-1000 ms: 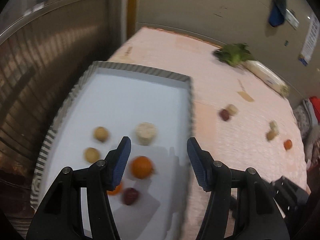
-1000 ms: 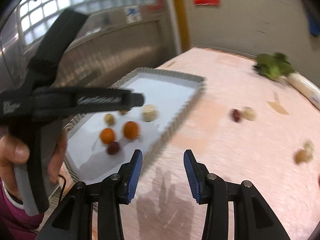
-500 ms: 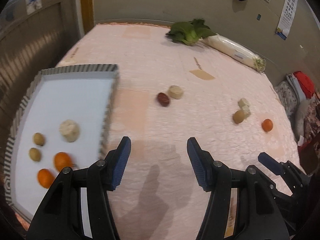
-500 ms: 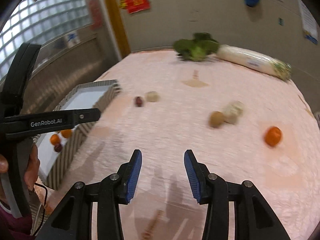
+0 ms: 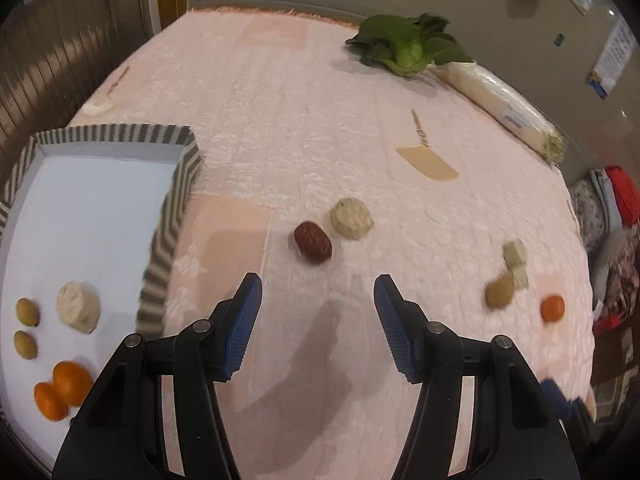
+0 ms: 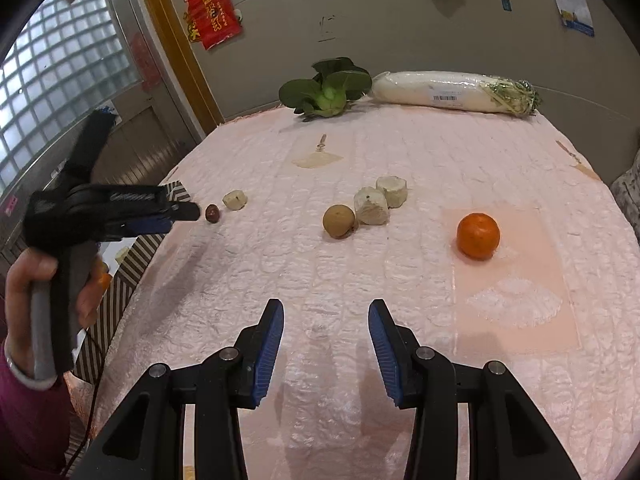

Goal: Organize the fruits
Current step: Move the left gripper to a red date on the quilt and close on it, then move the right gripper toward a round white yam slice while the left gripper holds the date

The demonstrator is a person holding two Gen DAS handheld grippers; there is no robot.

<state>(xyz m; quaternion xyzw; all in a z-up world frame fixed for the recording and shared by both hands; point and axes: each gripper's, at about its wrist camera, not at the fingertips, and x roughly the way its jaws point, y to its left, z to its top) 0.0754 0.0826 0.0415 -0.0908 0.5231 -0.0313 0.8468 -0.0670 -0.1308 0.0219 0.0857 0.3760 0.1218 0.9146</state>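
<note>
My left gripper (image 5: 318,322) is open and empty over the pink cloth, just short of a dark red date (image 5: 313,242) and a pale round piece (image 5: 351,219). The striped-rim white tray (image 5: 168,216) at left holds two oranges (image 5: 62,388), two small green-brown fruits (image 5: 27,312) and a pale piece (image 5: 78,307). My right gripper (image 6: 326,340) is open and empty. Beyond it lie an orange (image 6: 478,235), a brown round fruit (image 6: 339,221) and two pale pieces (image 6: 371,211). The left gripper also shows in the right wrist view (image 6: 176,212), beside the date (image 6: 212,213).
A green leafy vegetable (image 6: 326,88) and a wrapped white radish (image 6: 452,92) lie at the table's far edge. A beige patch (image 5: 428,162) marks the cloth. The cloth's edge drops off at the left by the tray (image 6: 132,264).
Both grippers swung away from the tray toward the middle of the table. The left gripper moved closer to the date and pale piece. The right gripper now faces the orange and brown fruit.
</note>
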